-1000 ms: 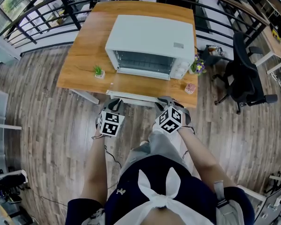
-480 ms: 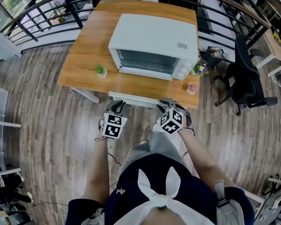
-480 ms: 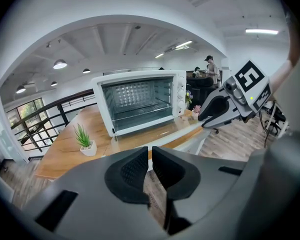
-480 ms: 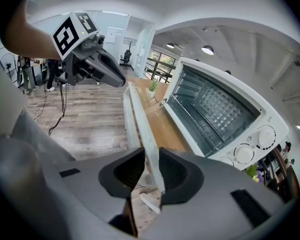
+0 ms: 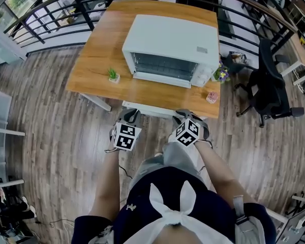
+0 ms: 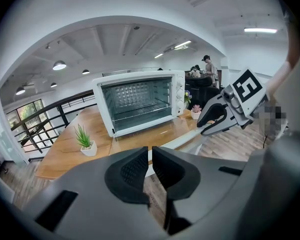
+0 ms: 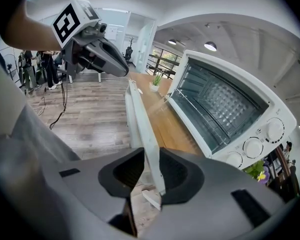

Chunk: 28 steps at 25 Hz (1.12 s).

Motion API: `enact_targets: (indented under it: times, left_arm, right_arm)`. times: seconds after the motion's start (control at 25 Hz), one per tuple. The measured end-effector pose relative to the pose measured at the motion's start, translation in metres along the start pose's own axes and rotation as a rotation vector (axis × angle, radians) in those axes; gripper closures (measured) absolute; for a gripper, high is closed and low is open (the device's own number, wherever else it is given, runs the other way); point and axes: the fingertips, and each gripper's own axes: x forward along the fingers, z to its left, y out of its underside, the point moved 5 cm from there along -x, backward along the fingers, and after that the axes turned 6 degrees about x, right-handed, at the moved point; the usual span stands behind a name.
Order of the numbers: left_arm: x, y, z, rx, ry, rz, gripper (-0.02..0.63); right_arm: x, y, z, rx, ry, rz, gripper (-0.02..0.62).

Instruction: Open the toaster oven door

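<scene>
The white toaster oven (image 5: 170, 39) stands on the wooden table (image 5: 99, 50). Its glass door lies folded down flat, and the white handle bar (image 5: 152, 109) reaches the table's front edge. My right gripper (image 5: 182, 115) is at the bar's right end. In the right gripper view the bar (image 7: 142, 129) runs between its jaws (image 7: 152, 171), which are opening, with a gap on the left side. My left gripper (image 5: 133, 115) sits by the bar's left end. Its jaws (image 6: 150, 164) are shut with nothing between them. The oven's rack shows inside (image 6: 140, 101).
A small green plant (image 5: 113, 75) stands left of the oven, with a pink pot (image 5: 211, 97) and flowers (image 5: 222, 74) to its right. A black office chair (image 5: 269, 85) is on the right. A dark railing (image 5: 56, 6) runs behind the table.
The head view has drifted, so the table and oven sit slightly further right in the picture. Both grippers stay at the folded-down door's front edge.
</scene>
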Motion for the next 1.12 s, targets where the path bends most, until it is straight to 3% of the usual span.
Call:
enact_targets:
  times: [1.12]
  left_arm:
    - [0.010,0.006,-0.009,0.022,0.031,0.029,0.566]
  right_arm:
    - [0.035,0.028,0.018,-0.023,-0.054,0.067,0.486]
